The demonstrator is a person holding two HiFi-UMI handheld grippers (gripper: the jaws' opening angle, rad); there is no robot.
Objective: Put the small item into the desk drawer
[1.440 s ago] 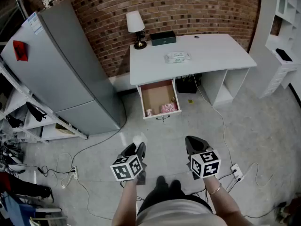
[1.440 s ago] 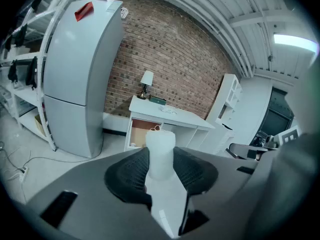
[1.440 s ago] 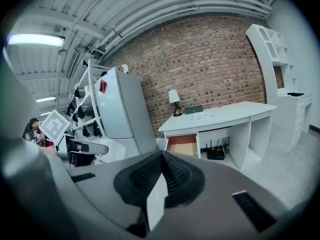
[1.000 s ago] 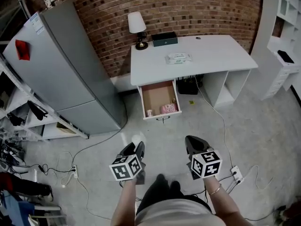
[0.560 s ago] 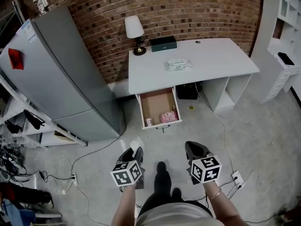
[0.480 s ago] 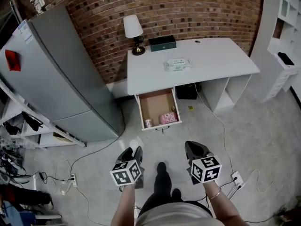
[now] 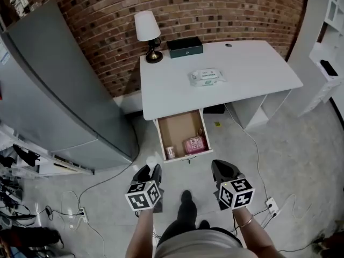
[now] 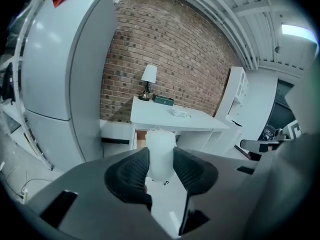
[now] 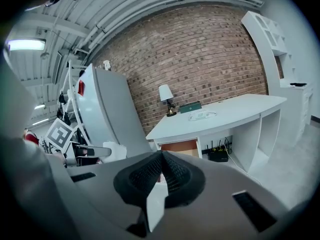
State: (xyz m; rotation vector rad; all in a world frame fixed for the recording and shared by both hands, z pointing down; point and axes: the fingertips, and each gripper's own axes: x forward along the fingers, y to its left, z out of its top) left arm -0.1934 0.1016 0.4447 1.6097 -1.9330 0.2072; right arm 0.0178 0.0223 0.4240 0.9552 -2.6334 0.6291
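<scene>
A small white item (image 8: pixel 161 149), roughly cylindrical, stands upright between the jaws of the left gripper (image 8: pixel 161 170), with its top rising past the jaw tips. The ribbed pads press on its two sides, so the jaws sit partly apart, pinching it. It is carried in the air above the floor, well short of the desk.

The right gripper (image 9: pixel 161 173), alongside at about the same height, has its jaws pressed together with nothing between them.

Ahead of both grippers is the open desk drawer (image 7: pixel 176 127), pulled out from under the front edge of a white desk (image 7: pixel 252 69), near the desk's left end. In the head view the drawer lies ahead and a little to the right of the left gripper — roughly midway between the two grippers. Its front edge is nearest the person and its long axis runs away toward the brick wall. A stretch of floor separates the item from that front edge.

Inside, a pink packet (image 7: pixel 195 144) sits in the front right corner and a small pale object (image 7: pixel 170 152) by the front left corner; the back half is bare. I judge the coming move to be forward and slightly right — then down into that bare back half.
</scene>
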